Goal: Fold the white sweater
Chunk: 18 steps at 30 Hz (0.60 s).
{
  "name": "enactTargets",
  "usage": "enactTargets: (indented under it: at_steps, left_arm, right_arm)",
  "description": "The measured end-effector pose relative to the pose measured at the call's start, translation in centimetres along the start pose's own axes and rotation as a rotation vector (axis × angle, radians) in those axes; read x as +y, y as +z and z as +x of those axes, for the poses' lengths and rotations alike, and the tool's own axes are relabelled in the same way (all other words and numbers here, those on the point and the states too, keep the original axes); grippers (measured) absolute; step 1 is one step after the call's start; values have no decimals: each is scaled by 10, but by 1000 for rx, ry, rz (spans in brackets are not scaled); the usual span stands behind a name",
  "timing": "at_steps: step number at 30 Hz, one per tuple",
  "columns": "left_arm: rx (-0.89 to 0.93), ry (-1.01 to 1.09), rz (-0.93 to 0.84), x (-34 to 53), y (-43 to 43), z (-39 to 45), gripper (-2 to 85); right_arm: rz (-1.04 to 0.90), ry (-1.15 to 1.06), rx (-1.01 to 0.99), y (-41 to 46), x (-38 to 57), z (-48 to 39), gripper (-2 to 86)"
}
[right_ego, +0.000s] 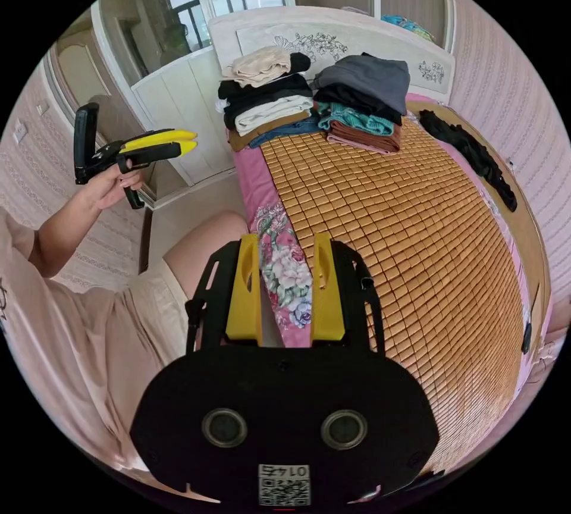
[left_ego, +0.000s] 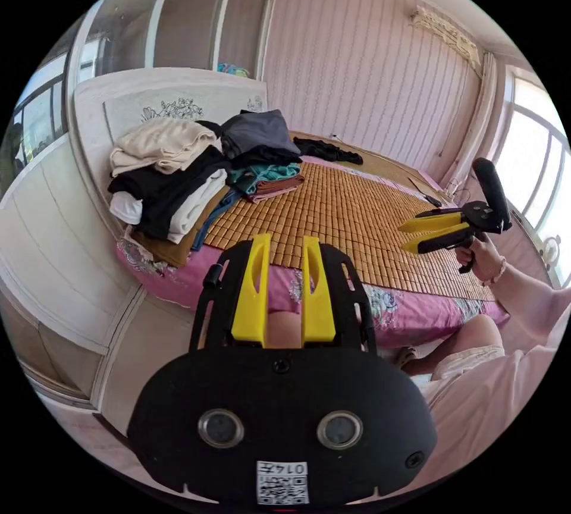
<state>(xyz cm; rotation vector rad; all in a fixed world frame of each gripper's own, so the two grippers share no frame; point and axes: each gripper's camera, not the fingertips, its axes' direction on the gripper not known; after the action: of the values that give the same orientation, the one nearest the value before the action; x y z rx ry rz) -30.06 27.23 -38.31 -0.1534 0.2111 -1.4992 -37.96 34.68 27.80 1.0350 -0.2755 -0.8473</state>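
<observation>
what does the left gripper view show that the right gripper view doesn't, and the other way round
Left gripper view: the right gripper, jaws apart, held in a hand, and a bright window beyond it. Right gripper view: the left gripper, held up in the person's other hand. Shared: the stacked clothes at the headboard, the bamboo mat and a black garment lying on it.

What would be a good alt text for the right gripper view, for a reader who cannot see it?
The right gripper, with its yellow jaws open and empty, hangs over the edge of a bed covered by a woven bamboo mat. Piles of folded clothes sit by the headboard, and the person's other hand holds the left gripper in the air.
</observation>
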Motion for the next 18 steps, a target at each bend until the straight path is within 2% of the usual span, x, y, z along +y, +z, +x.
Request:
enactTargets:
  at_steps: [10, 14, 18]
  left_arm:
    - [-123, -174, 131, -47, -67, -189, 79]
    - [-83, -171, 173, -70, -65, -220, 79]
    - [-173, -226, 183, -97, -50, -239, 88]
  right_arm:
    - [103, -209, -21, 8, -182, -78, 132]
    - [74, -243, -37, 23, -244, -95, 136]
    - [24, -250, -71, 49, -309, -113, 137]
